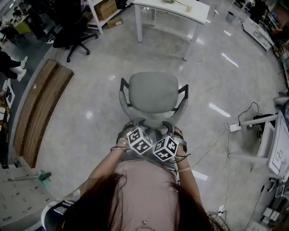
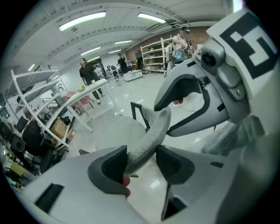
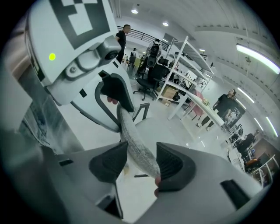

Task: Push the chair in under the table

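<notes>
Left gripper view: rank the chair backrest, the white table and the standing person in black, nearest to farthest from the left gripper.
1. chair backrest: right between the fingers of the left gripper.
2. white table: ahead and to the left, across the open floor.
3. standing person in black: beyond the table, on its far side.

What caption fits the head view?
Left gripper and right gripper, open, straddle the chair backrest; table ahead.
</notes>
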